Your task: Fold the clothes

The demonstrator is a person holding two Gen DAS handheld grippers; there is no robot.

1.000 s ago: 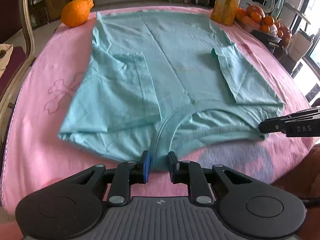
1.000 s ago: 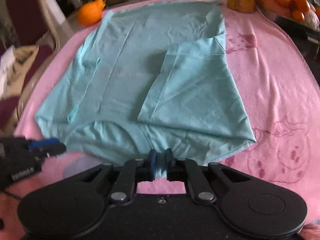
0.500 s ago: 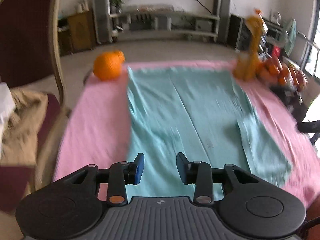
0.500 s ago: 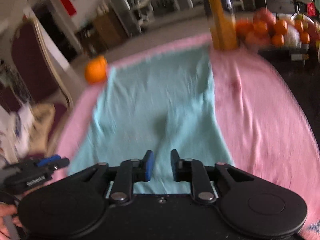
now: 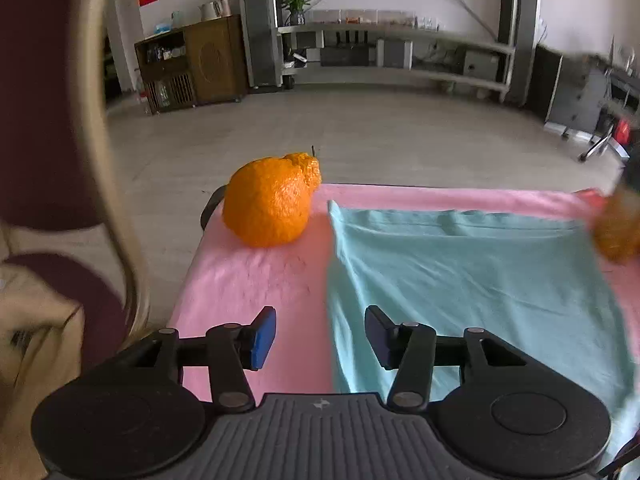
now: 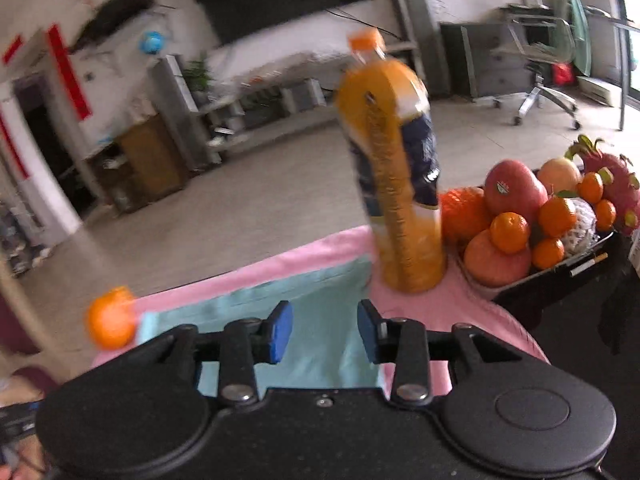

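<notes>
Both grippers, left (image 5: 320, 336) and right (image 6: 324, 336), stand spread and empty where a second ago each pinched the near edge of the shirt (image 5: 460, 280); they have since carried forward to its far hem, so I judge a lengthwise fold is under way. The shirt lies flat on the pink cloth (image 5: 256, 280). Beyond, room is tight: the orange (image 5: 272, 200) sits just left of the hem corner and the bottle (image 6: 396, 184) just right.
</notes>
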